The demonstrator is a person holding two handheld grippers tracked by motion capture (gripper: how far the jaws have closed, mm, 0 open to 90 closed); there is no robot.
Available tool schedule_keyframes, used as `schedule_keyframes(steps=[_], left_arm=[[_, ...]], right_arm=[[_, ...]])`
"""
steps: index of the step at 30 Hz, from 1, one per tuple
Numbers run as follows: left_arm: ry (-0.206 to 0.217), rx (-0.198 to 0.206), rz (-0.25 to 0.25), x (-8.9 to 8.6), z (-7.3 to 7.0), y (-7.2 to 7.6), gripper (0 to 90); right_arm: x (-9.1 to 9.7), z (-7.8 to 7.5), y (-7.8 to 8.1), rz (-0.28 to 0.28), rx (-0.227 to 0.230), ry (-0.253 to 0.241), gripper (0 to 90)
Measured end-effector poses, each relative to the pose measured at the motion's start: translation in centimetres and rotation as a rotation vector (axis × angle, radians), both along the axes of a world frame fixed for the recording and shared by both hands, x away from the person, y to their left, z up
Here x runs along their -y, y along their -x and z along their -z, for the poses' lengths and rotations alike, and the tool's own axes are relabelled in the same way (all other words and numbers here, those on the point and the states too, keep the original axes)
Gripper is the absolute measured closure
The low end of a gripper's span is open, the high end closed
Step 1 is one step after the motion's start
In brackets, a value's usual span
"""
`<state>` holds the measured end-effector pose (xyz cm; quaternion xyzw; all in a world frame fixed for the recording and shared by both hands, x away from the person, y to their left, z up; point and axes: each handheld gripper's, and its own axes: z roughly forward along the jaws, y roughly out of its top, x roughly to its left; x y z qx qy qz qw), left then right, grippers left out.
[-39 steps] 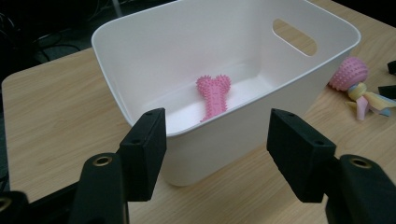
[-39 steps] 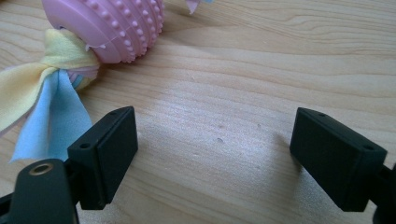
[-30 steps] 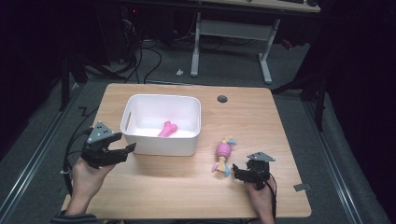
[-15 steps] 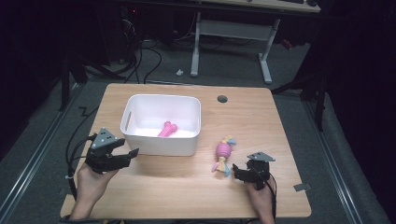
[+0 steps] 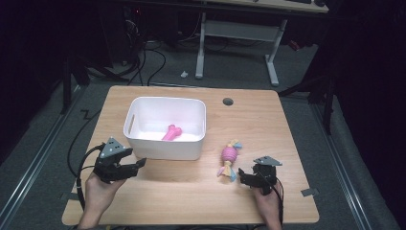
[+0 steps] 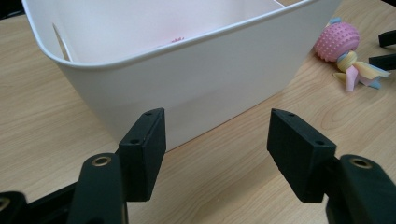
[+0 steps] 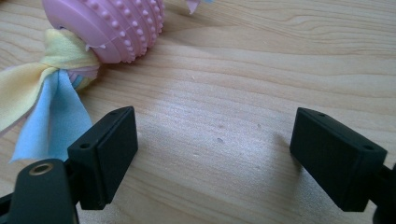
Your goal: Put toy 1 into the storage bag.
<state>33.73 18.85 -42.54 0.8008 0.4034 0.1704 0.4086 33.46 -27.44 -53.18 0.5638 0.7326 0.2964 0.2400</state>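
High view: left gripper [image 5: 136,165] spread beside white bin [image 5: 165,149]; right gripper [image 5: 243,176] spread near pink ball toy [image 5: 228,155]

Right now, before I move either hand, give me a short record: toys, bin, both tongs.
bin: white bin on the wooden table, left of centre
toy in bin: pink bone-shaped toy lying on the bin floor
toy on table: pink knobbly ball toy with cloth tails, right of the bin, apart from it
left tongs: open, nothing between them, facing the bin's near wall
right tongs: open, nothing between them, just short of the ball toy's cloth tails
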Motion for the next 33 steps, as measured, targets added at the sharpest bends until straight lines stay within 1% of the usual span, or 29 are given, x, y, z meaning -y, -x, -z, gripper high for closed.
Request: schedule_keyframes(steps=[13, 15, 16, 21, 24, 25, 33], left_arm=[[0.008, -0.013, 0.000, 0.6, 1.6, 0.2, 37.7], [0.010, -0.019, -0.002, 0.8, 2.1, 0.2, 37.7], [0.010, -0.019, -0.002, 0.8, 2.1, 0.2, 37.7], [0.009, -0.034, 0.002, 1.3, 3.0, 0.2, 37.6], [0.010, -0.036, 0.002, 1.7, 3.7, 0.2, 37.5], [0.010, -0.036, 0.002, 1.7, 3.7, 0.2, 37.5], [-0.013, -0.048, 0.008, 2.9, 5.1, 0.0, 37.4]], right_arm=[[0.0, 0.0, 0.0, -0.001, 0.001, 0.001, 15.1], [0.0, 0.0, 0.0, 0.001, 0.000, -0.001, 15.2], [0.0, 0.0, 0.0, 0.001, 0.000, -0.001, 15.2], [0.0, 0.0, 0.0, 0.000, 0.000, 0.001, 15.2], [0.0, 0.0, 0.0, 0.001, -0.001, 0.000, 15.2], [0.0, 0.0, 0.0, 0.001, -0.001, 0.000, 15.2], [0.0, 0.0, 0.0, -0.001, 0.000, 0.000, 15.2]])
